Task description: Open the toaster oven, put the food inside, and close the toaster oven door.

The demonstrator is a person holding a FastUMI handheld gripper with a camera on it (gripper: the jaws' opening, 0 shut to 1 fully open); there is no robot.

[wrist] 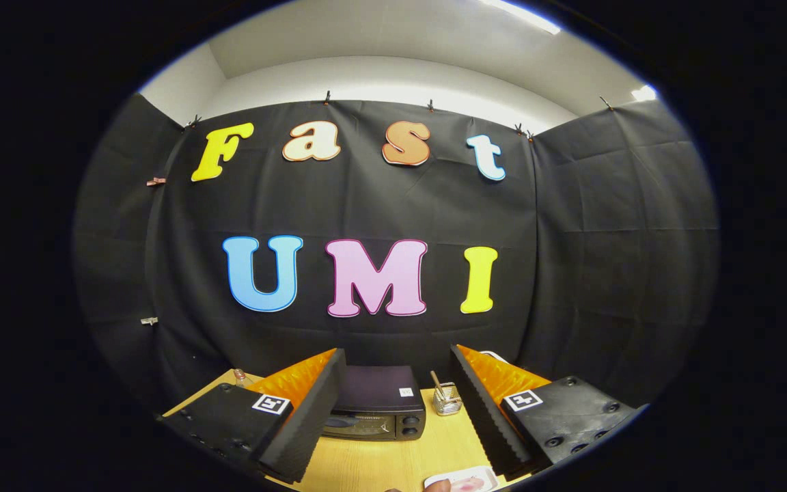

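While the gripper point(393, 410) hangs spread wide and empty, the toaster oven point(376, 408), shut at the tabletop's point(380, 465) far edge, should be approached low, fingers meeting its door top squarely.

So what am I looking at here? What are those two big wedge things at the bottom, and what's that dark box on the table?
You're looking through a camera that rides on a hand-held gripper, a tool a person carries to grab things. The two wedges are its fingers. Its jaws stand wide apart and hold nothing.

Between and beyond them, on the wooden table, sits the toaster oven, with its door shut and two round knobs on the front. Beside it is a small clear holder with a stick poking out. Nearer the camera lies a plate with pinkish food, and something touches its edge, maybe a fingertip; I can't tell. Black cloth hangs behind as the booth's wall.
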